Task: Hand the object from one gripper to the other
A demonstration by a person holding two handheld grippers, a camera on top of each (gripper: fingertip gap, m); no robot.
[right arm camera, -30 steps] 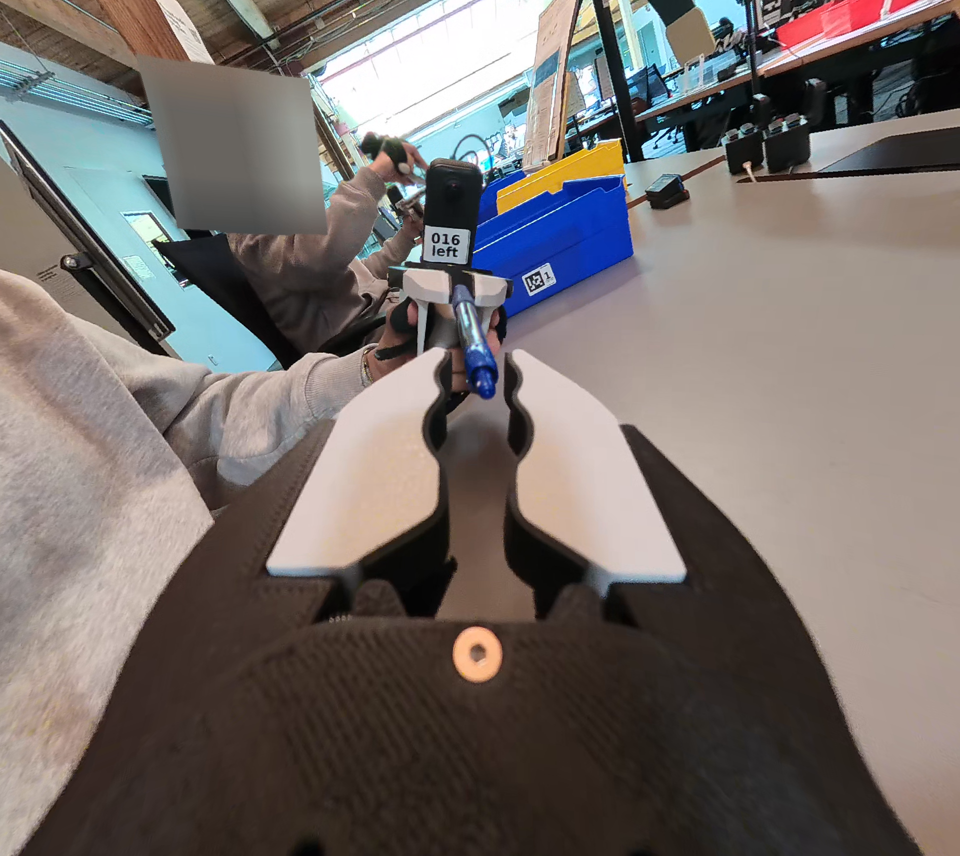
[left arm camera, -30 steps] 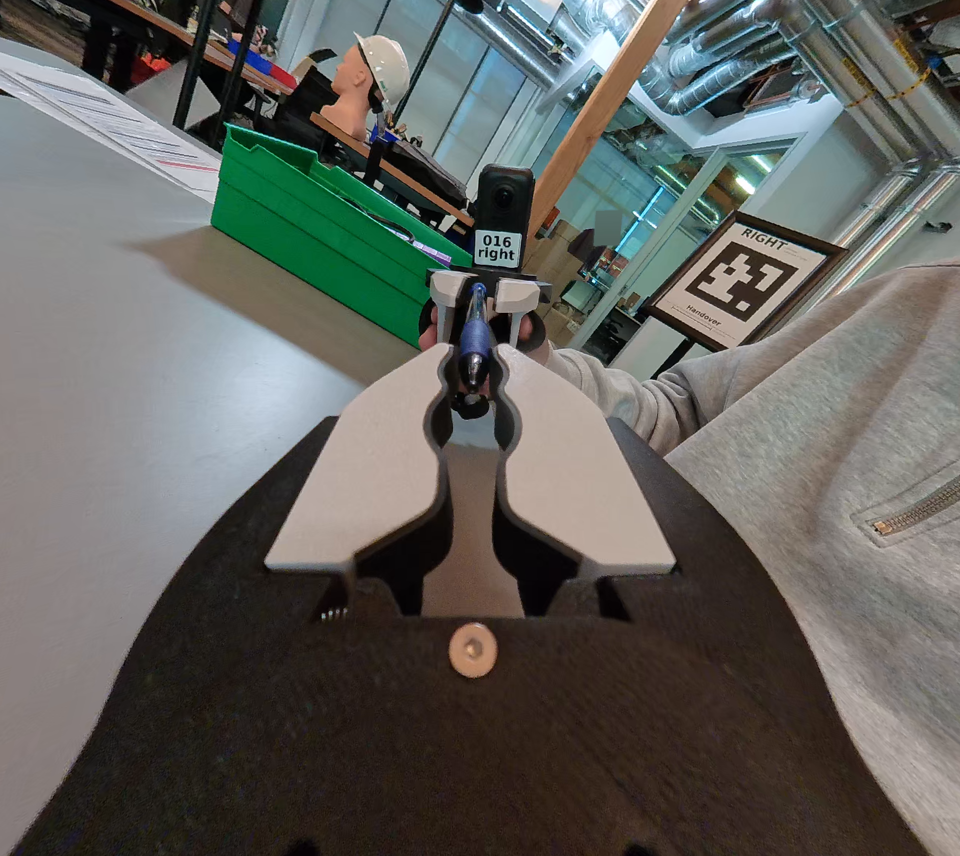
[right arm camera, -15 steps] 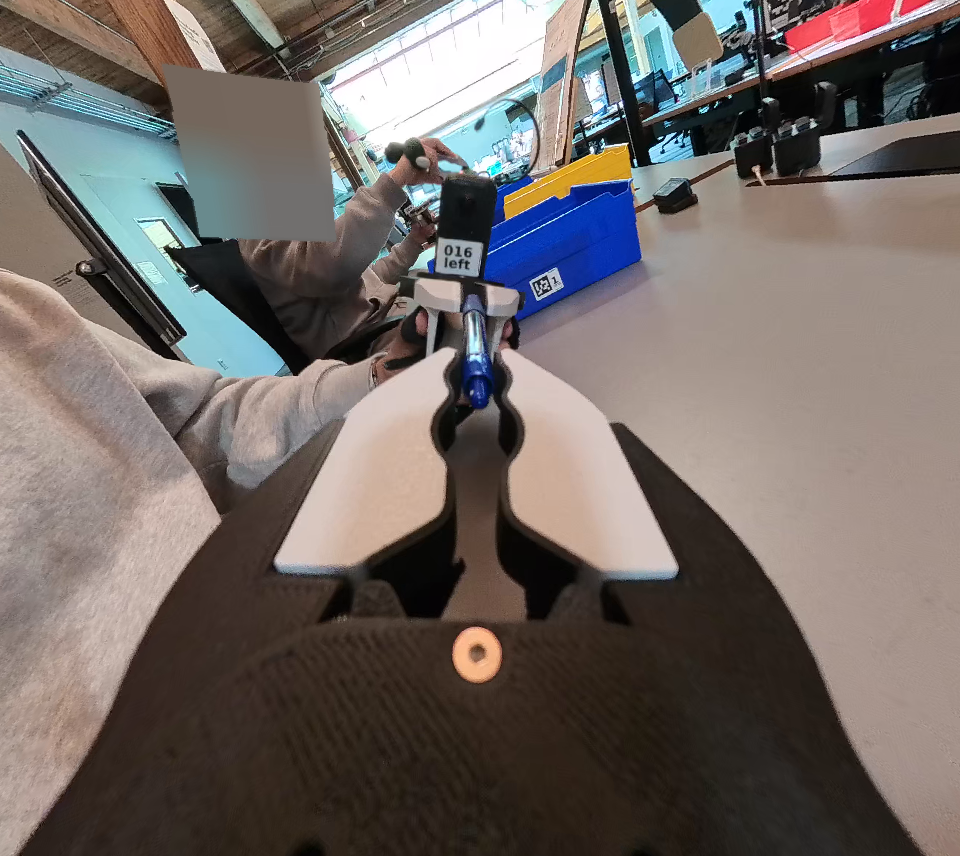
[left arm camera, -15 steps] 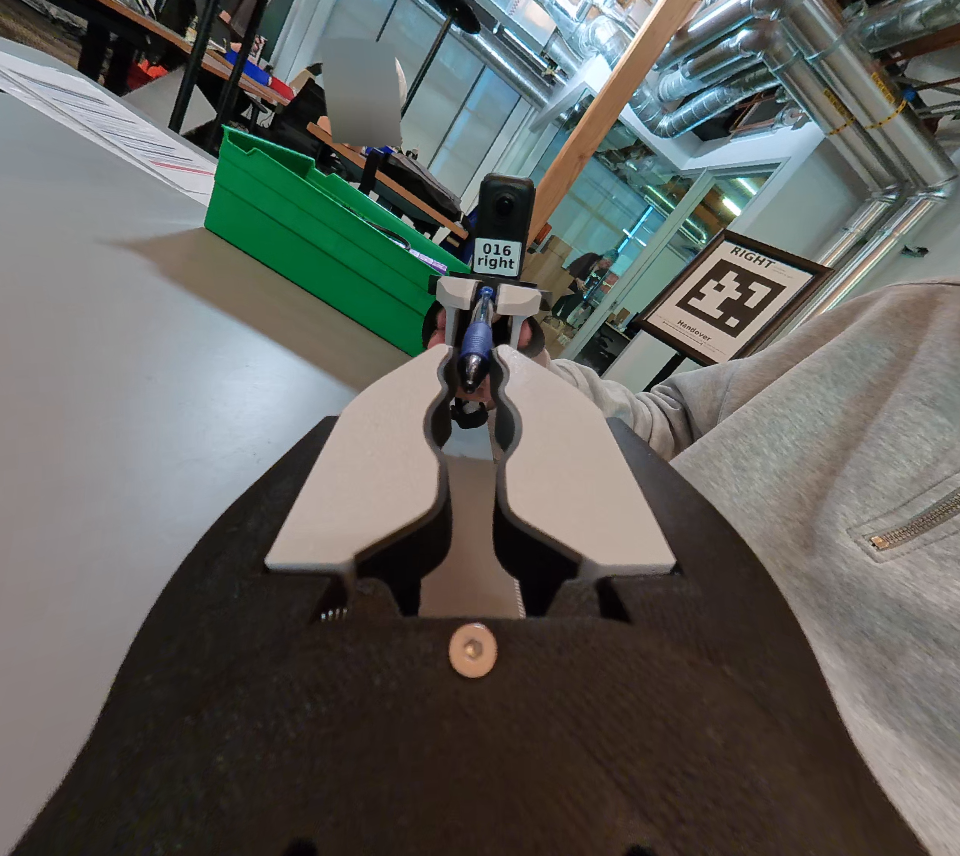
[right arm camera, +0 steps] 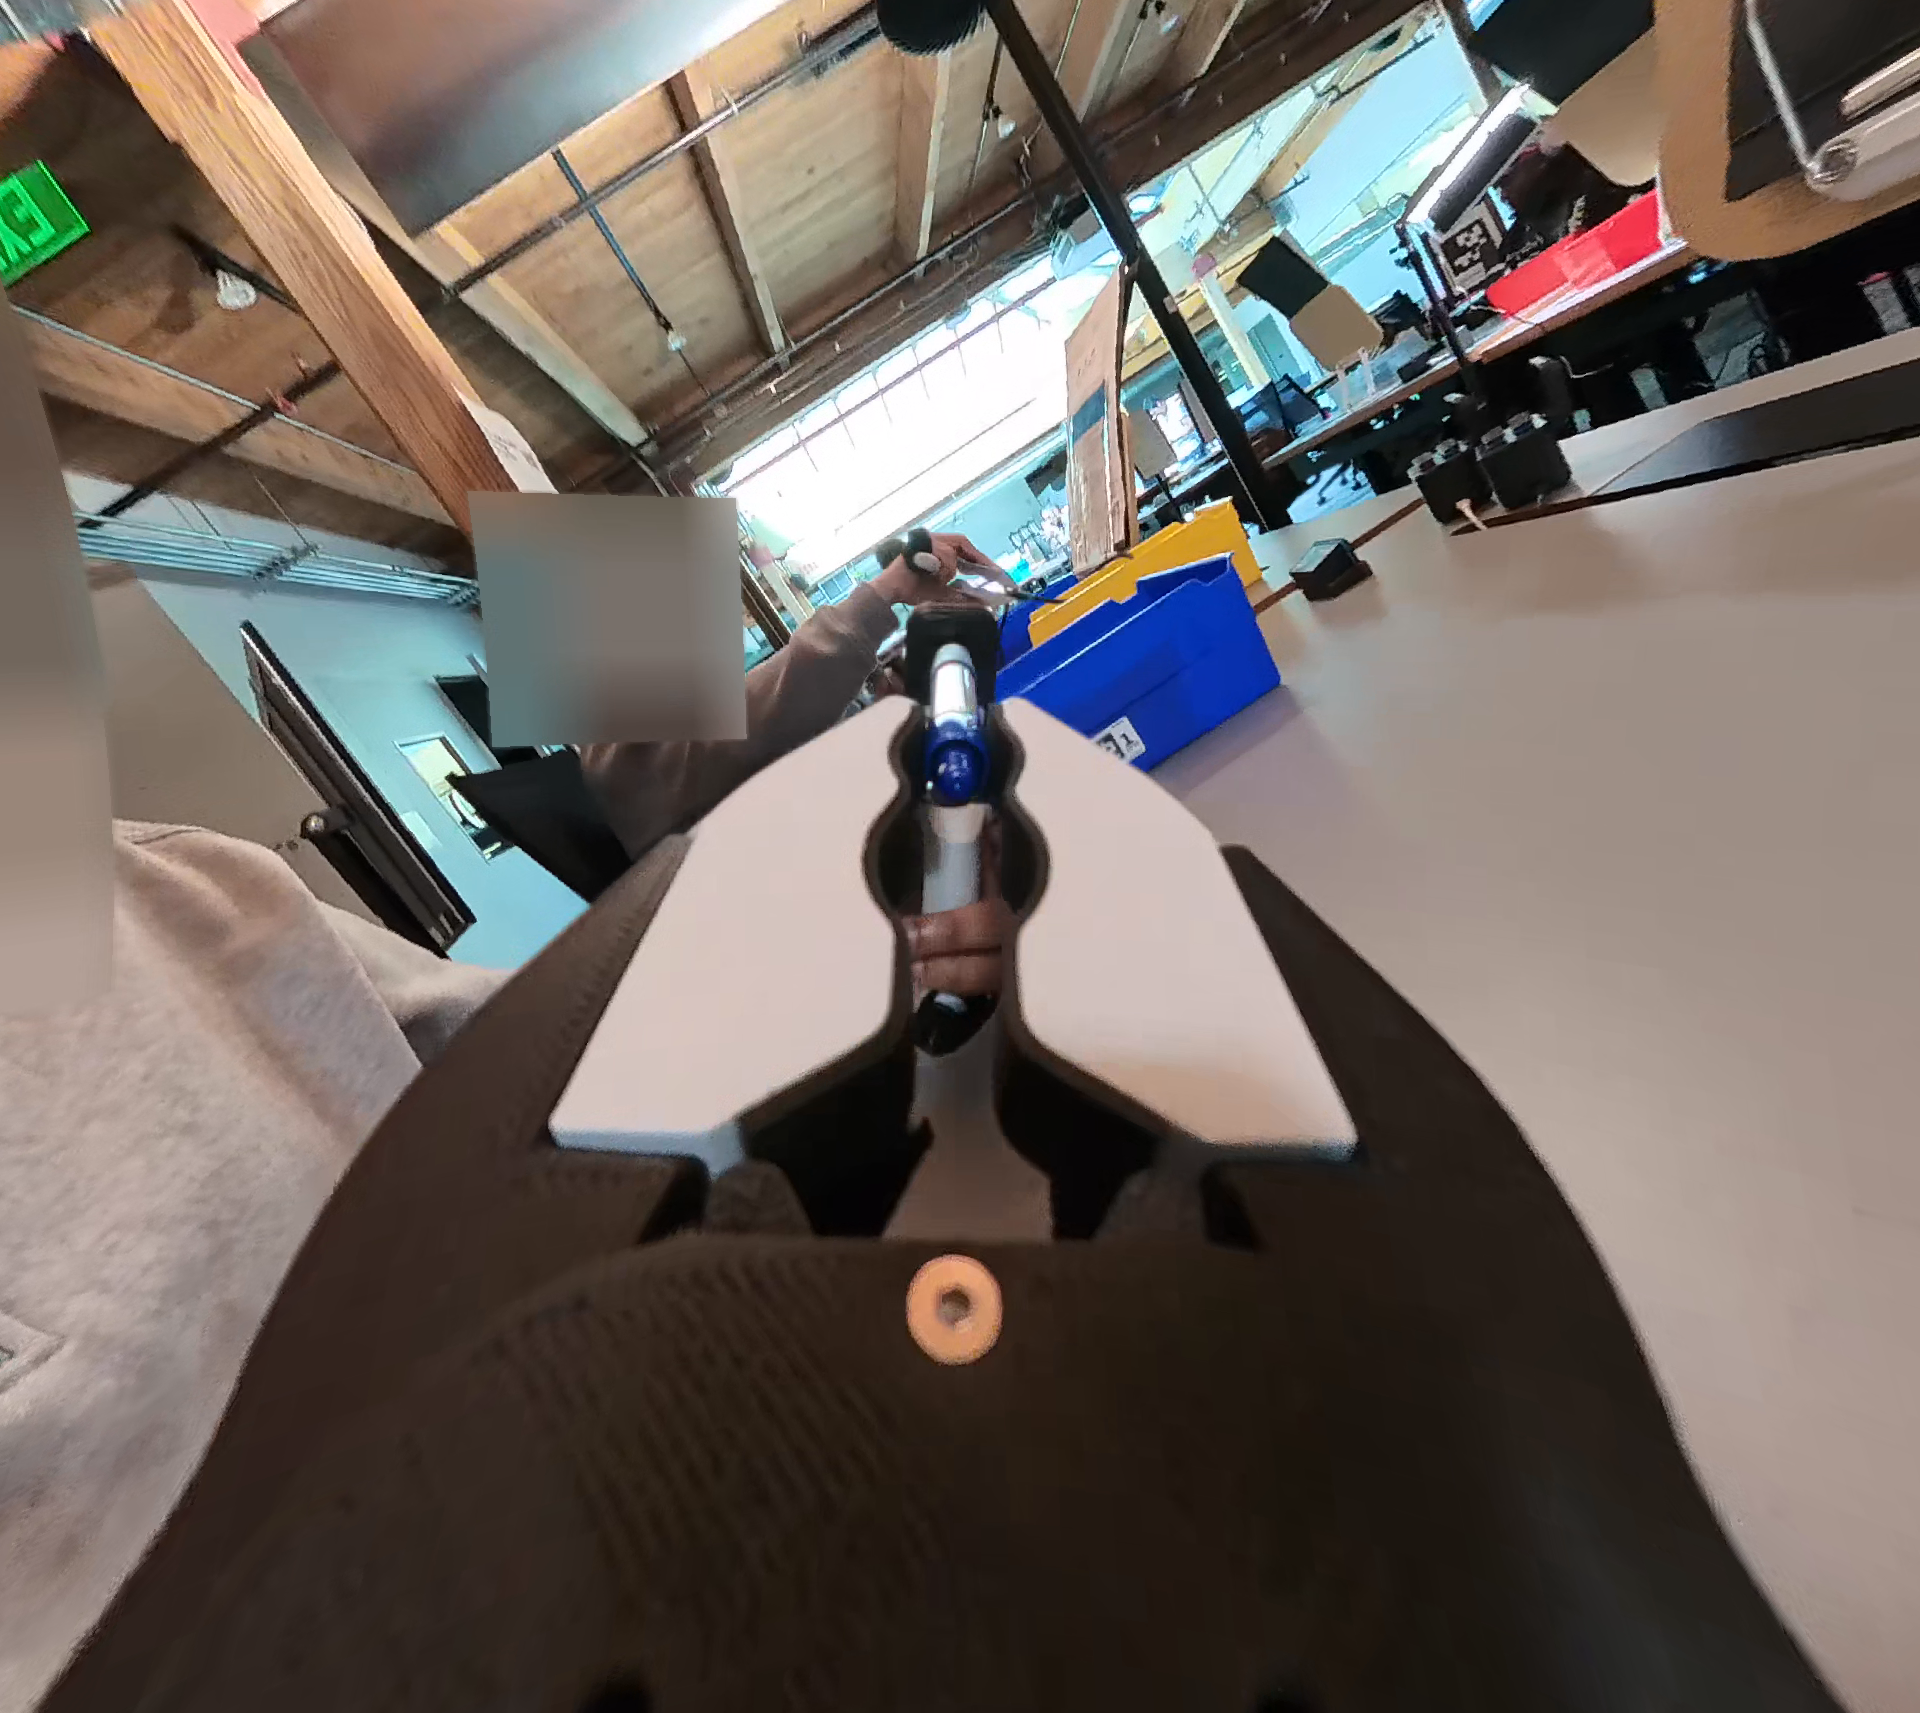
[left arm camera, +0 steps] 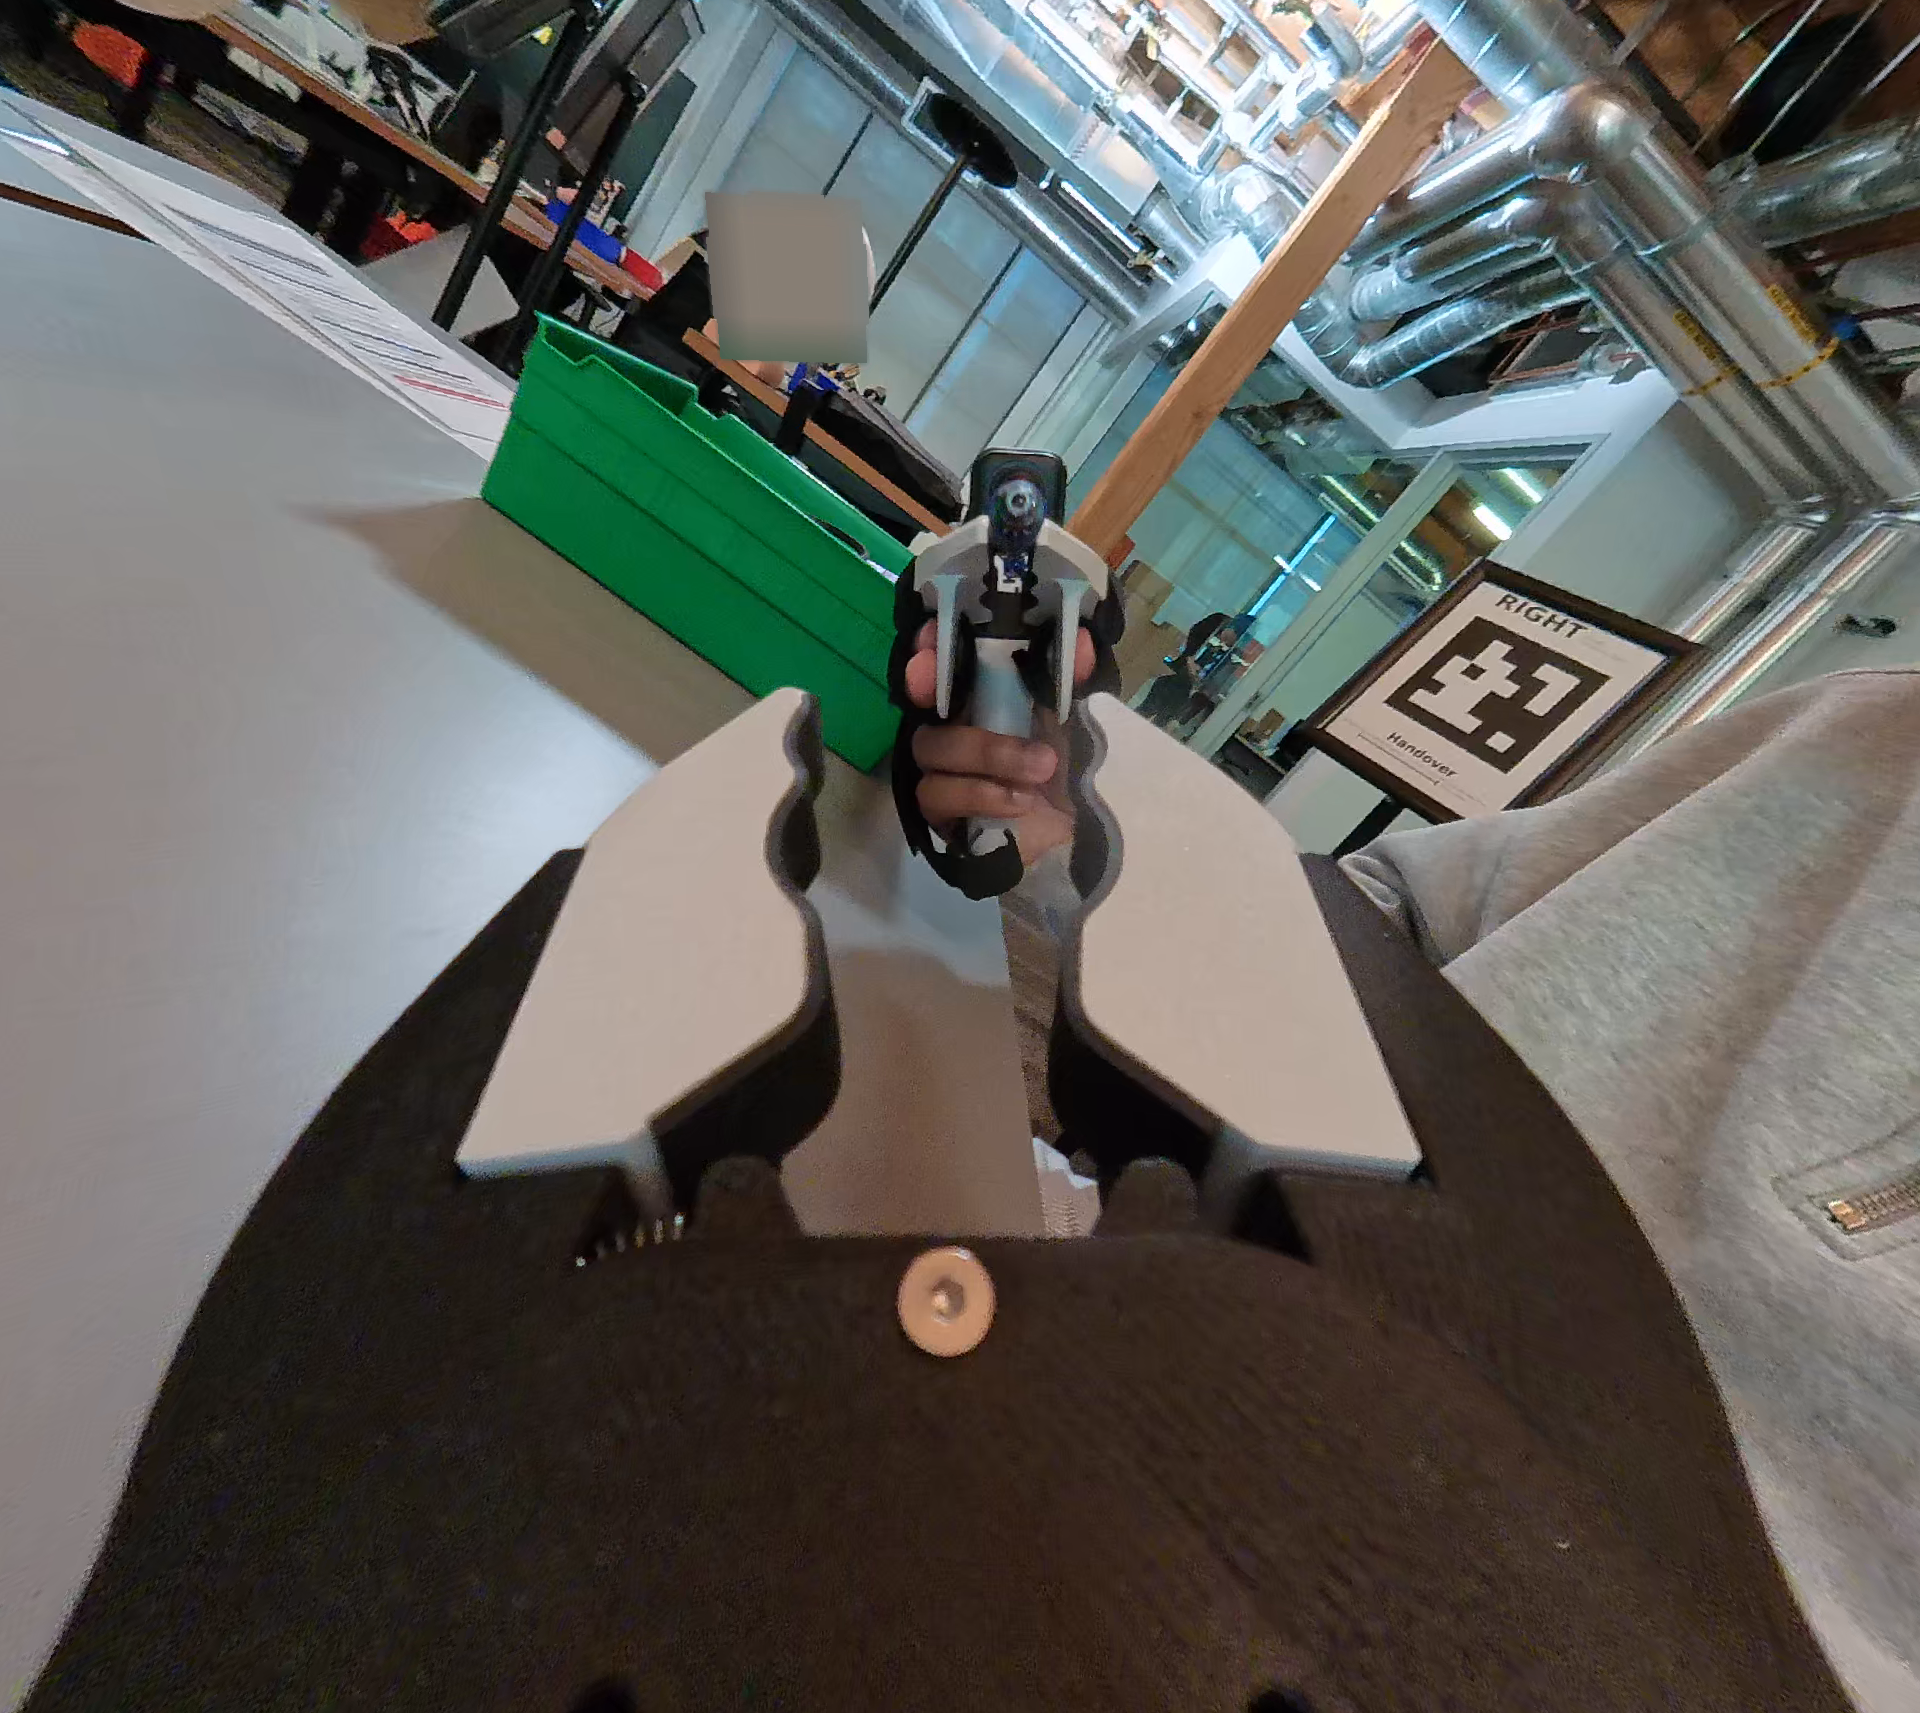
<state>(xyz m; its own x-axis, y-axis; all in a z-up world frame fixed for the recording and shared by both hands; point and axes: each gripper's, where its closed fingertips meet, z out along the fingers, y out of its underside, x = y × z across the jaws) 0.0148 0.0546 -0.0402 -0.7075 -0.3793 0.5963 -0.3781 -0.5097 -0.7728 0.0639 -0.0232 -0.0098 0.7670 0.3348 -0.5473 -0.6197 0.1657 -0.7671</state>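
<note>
The blue pen (right arm camera: 954,764) sits between the fingertips of my right gripper (right arm camera: 956,713), which is shut on it. The pen's silver part points forward and up. My left gripper (left arm camera: 943,728) is open wide and empty. The two grippers face each other above the grey table (left arm camera: 260,728). In the left wrist view the right gripper (left arm camera: 1003,614) shows a little beyond my open fingers and tilted up, with a hand on its silver handle. The pen is hard to make out there. In the right wrist view the left gripper's handle (right arm camera: 951,874) shows through the gap in my fingers.
A green bin (left arm camera: 675,510) and a paper sheet (left arm camera: 260,281) lie on the table's far side. A framed marker sign (left arm camera: 1486,697) stands to the right. A blue bin (right arm camera: 1143,676), a yellow bin (right arm camera: 1164,551) and black devices (right arm camera: 1496,468) sit farther off. Another person's arm (right arm camera: 821,655) is raised behind. My hands' fingertips stand some 10 cm from each other.
My right gripper shut on the pen while the left still held it. The left gripper then opened wide and let go. The grippers have drawn apart and the views have tilted up.
</note>
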